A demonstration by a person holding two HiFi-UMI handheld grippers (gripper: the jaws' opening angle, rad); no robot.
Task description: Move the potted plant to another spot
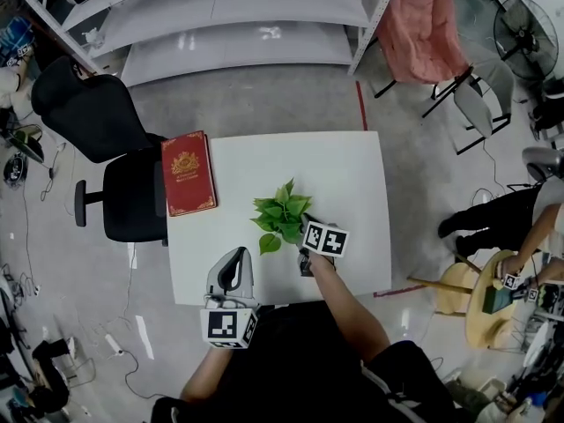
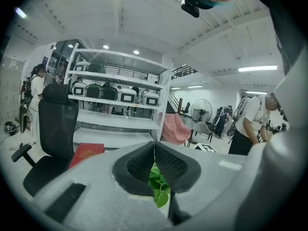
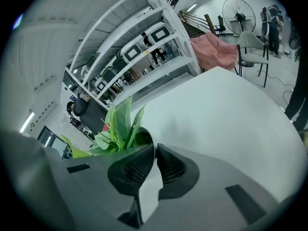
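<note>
A white table [image 1: 352, 174] fills the middle of the head view. A black office chair [image 1: 97, 122] stands at its left side. A red book [image 1: 188, 173] lies on the far left part of the table, along the left edge. The potted plant [image 1: 282, 216] stands near the middle of the table, a little toward the near side, with its green leaves spread upward. The right gripper [image 3: 155, 147] is just beside the plant, at its near right side. Its fingers are almost together, and they seem to pinch the dark rim of the pot at their tips, while the leaves rise to the left of them. The left gripper [image 2: 154, 146] is at the near edge of the table, apart from the plant; its fingers are closed on each other with nothing between them, and the plant shows beyond them
</note>
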